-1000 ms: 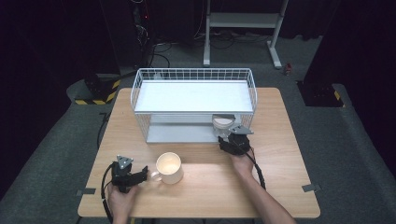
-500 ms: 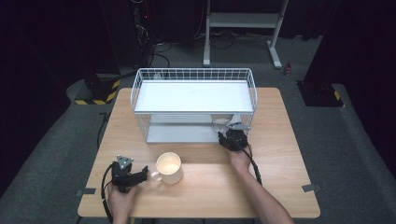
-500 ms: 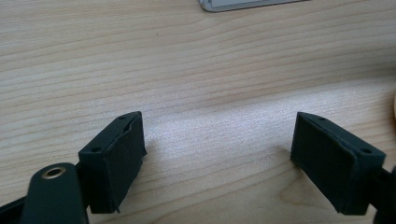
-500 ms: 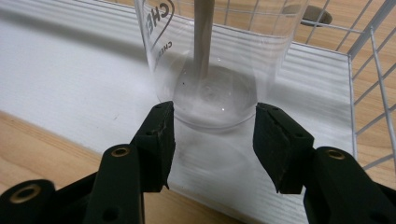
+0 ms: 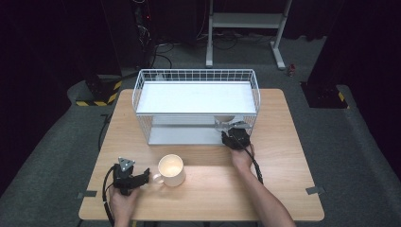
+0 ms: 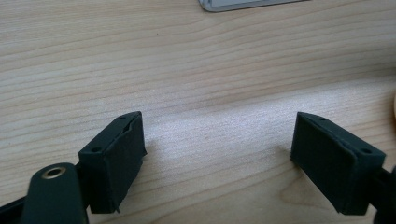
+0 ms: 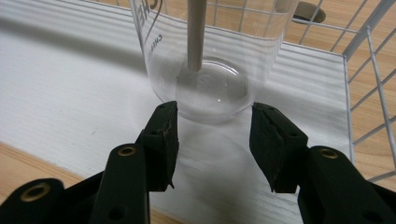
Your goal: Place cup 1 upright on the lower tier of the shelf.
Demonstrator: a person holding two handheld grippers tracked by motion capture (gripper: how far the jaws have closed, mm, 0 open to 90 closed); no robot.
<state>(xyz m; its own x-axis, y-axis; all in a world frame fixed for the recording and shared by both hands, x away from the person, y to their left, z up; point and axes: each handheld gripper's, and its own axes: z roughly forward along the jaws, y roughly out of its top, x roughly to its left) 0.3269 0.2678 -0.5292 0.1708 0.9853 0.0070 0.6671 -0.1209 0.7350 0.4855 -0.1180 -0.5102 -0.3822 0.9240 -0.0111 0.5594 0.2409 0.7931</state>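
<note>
A clear glass [image 7: 205, 60] is seen standing on the lower white shelf [image 7: 70, 107] of a wire rack [image 5: 196, 78], at the rack's right end. In the right gripper view, the glass base sits just beyond the tips of the right gripper [image 7: 212, 140], centred on the gap between the jaws. A pale rod [image 7: 196, 32] stands upright inside the glass. The rack's wire wall [image 7: 369, 70] is close on the right of the glass, and the upper shelf covers it from above in the high view. The right gripper's jaws have just been closing; they are now drawn as near together as they get here, yet a gap is left, and whether the pads touch the glass cannot be told.

The left gripper [image 6: 217, 158] rests on the wooden table [image 5: 283, 142] near its front left corner, jaws apart over bare wood, with nothing held. A cream mug [image 5: 171, 170] stands just right of it in the high view, handle turned toward that gripper.
</note>
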